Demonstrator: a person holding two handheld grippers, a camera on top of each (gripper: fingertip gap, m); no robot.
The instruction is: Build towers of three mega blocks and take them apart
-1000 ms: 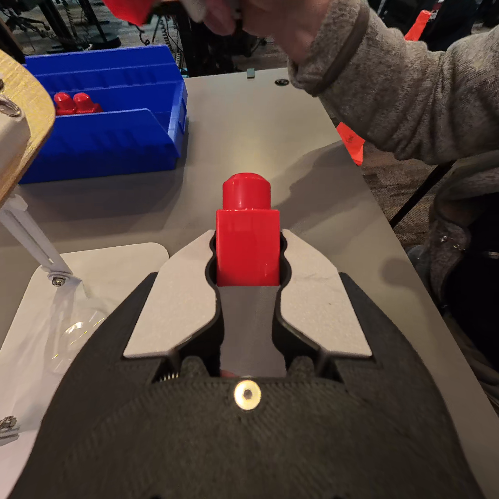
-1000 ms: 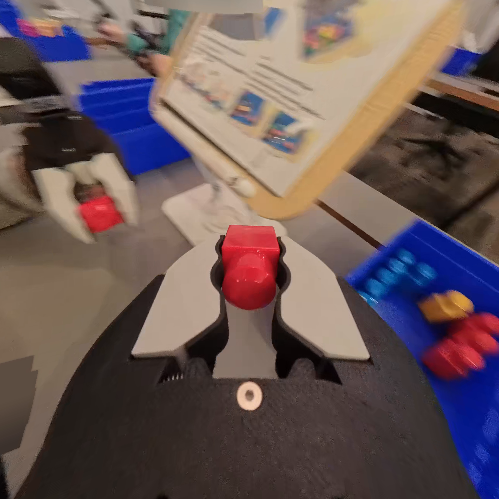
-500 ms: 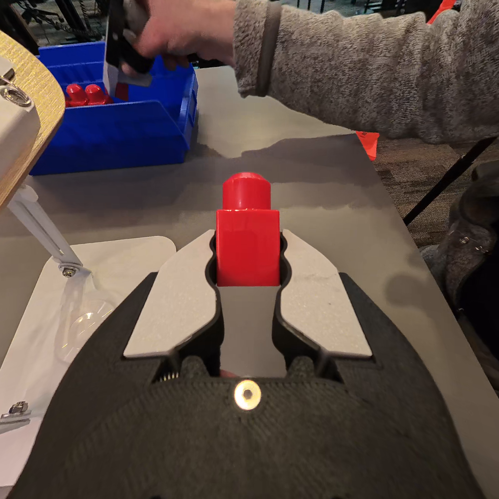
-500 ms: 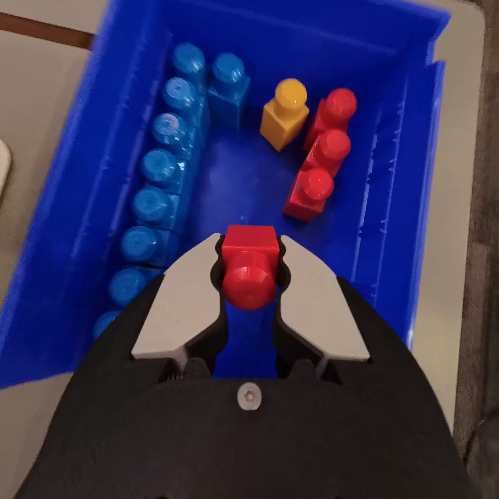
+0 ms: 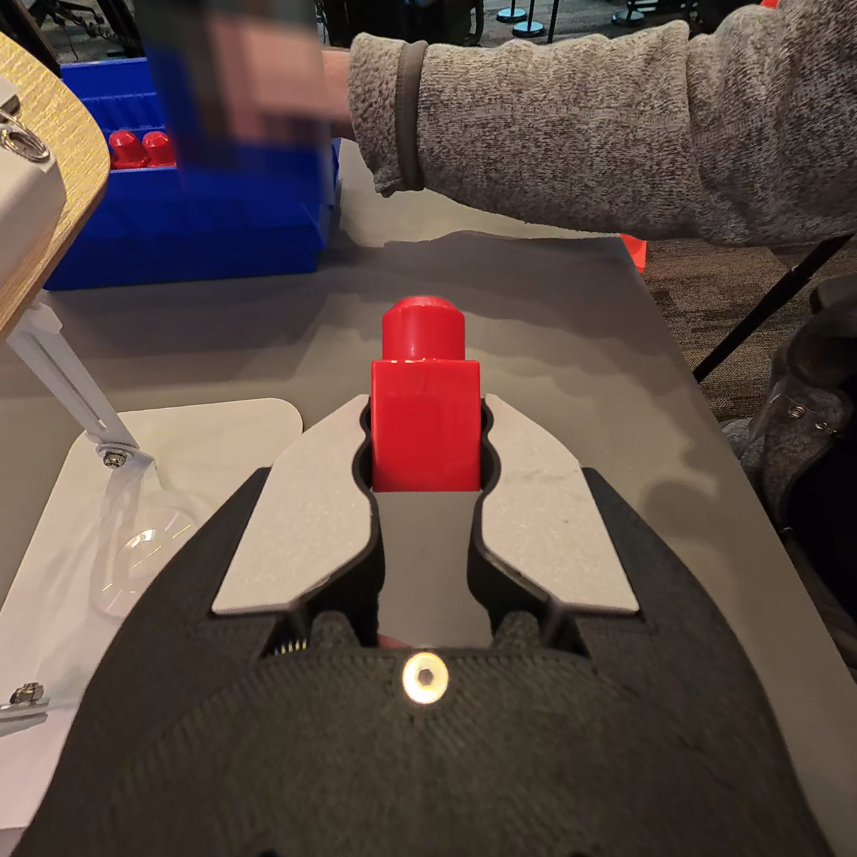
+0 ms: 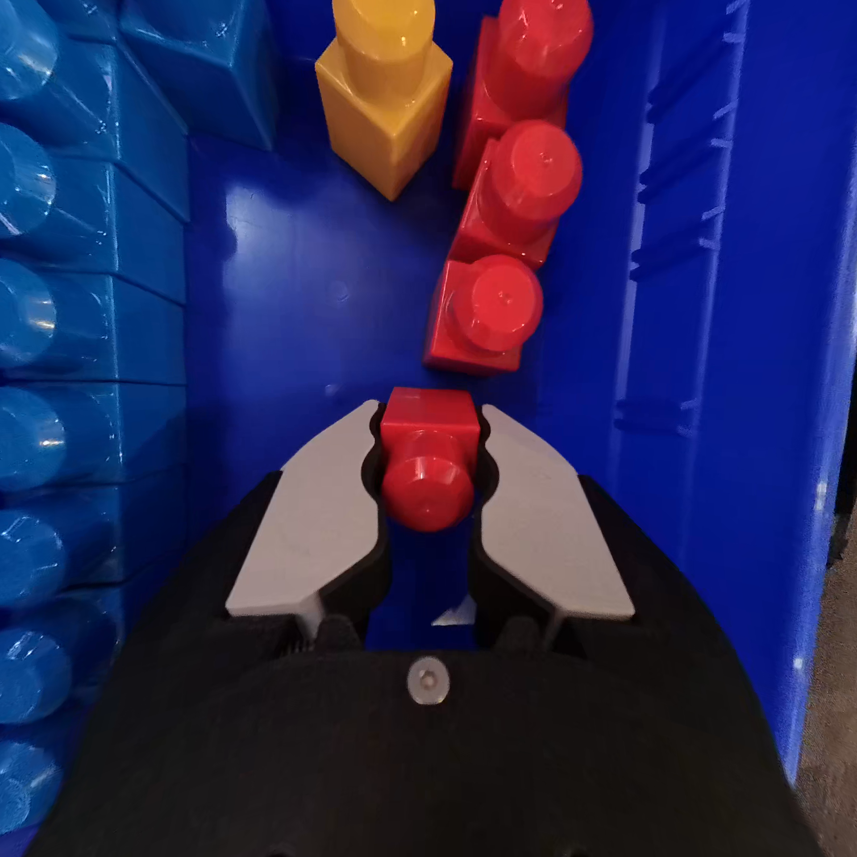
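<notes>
My left gripper is shut on a red mega block with its stud pointing away from me, held over the grey table. My right gripper is shut on another red mega block with its stud pointing toward me, low inside a blue bin. In the bin, three red blocks line up just ahead of the held block, a yellow block stands farther on, and a row of blue blocks lines the left wall. The right gripper shows only as a blur in the left wrist view.
In the left wrist view the blue bin stands at the far left of the table with two red blocks showing in it. A grey-sleeved arm reaches across to it. A white stand base with a wooden board is at the left. The gap from one gripper's tips to the other's is roughly 45 cm.
My right gripper has swung to the blue bin and dropped down into it with the red block, close to the row of red blocks. My left gripper has held still with its block.
</notes>
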